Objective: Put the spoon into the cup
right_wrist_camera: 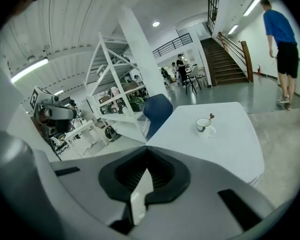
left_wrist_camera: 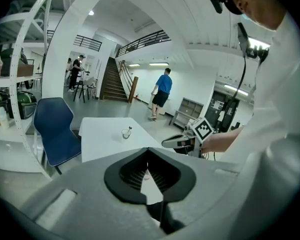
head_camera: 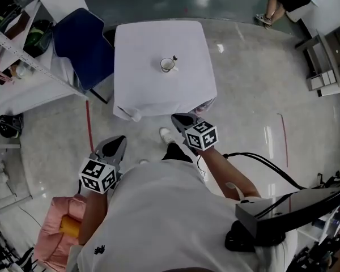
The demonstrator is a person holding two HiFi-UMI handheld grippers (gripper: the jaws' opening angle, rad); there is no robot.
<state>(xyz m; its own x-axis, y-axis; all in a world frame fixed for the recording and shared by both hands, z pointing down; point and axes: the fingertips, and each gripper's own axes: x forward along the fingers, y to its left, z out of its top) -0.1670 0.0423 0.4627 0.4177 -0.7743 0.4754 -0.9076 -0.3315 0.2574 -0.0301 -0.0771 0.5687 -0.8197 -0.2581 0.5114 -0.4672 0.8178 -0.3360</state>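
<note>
Left hand-held gripper (head_camera: 114, 146) and right hand-held gripper (head_camera: 181, 119) both closed, empty; spoon (head_camera: 174, 58) sits in the cup (head_camera: 168, 66) well ahead of them, so I reckon only a careless forward swing could topple it.

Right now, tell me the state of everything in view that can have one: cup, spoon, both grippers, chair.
Cup: upright on the white table, spoon inside.
Spoon: standing in the cup, handle end above the rim.
Left gripper: jaws together, nothing held.
Right gripper: jaws together, nothing held.
Blue chair: upright beside the table, nobody on it.
</note>
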